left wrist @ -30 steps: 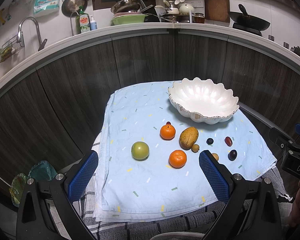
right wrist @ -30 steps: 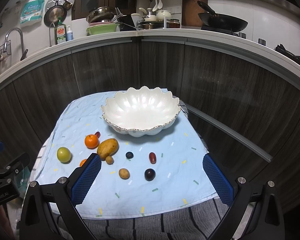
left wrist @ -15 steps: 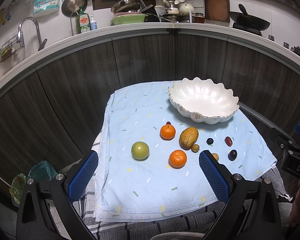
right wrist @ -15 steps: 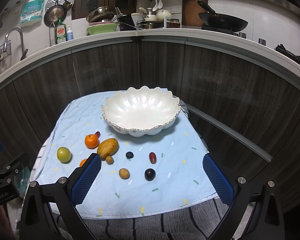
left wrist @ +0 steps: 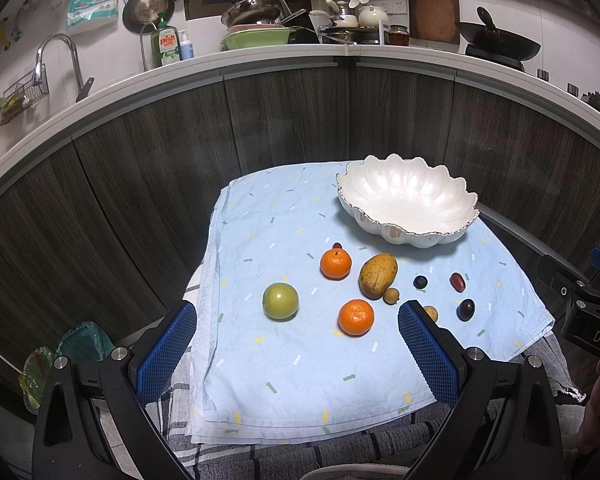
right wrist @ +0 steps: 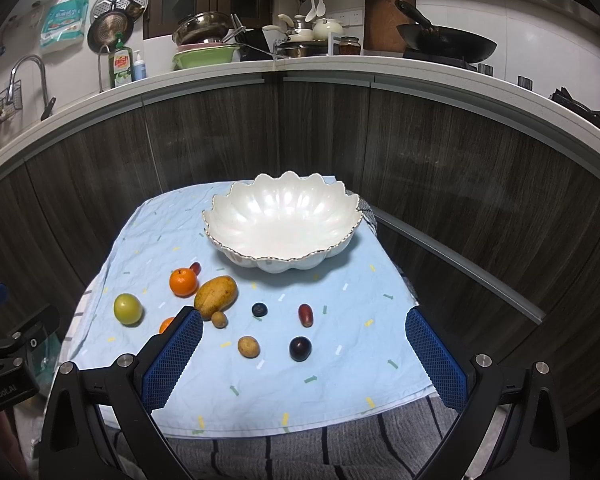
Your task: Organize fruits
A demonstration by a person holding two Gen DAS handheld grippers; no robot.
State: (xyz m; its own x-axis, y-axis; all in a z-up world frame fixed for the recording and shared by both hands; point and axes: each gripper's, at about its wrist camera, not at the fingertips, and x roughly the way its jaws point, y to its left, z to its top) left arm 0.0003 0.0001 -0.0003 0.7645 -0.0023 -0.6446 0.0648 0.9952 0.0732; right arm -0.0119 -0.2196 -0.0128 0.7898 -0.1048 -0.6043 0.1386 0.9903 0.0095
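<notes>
Both tools hang short of the near edge of a pale blue cloth (left wrist: 260,240), which lies over a striped towel (right wrist: 340,452). The left gripper (left wrist: 296,354) has its blue pads spread wide, with nothing between them. The right gripper (right wrist: 300,360) is likewise wide open and empty.

A white scalloped bowl (right wrist: 228,216) stands at the far right of the cloth; nothing shows inside it. Dark wood cabinet fronts (left wrist: 160,160) curve behind the cloth, under a counter crowded with pans and a dish soap bottle (left wrist: 165,45).

All the fruit lies on the cloth, nearer than the bowl:
- green apple (left wrist: 280,301), farthest left, apart from the rest
- far orange (left wrist: 335,263), a small dark red fruit (left wrist: 337,245) just behind it
- near orange (left wrist: 355,317), partly hidden by a pad in the right wrist view
- mango (left wrist: 377,275), long axis tilted from near-left to far-right, its far end towards the bowl
- small tan fruit (left wrist: 391,295) touching the mango's near end
- second tan fruit (right wrist: 248,347), blueberry (right wrist: 259,309), oblong red fruit (right wrist: 305,315) and dark plum (right wrist: 300,348), lying loose to the right, each apart from the others

Nothing stands between the pads and the fruit.
</notes>
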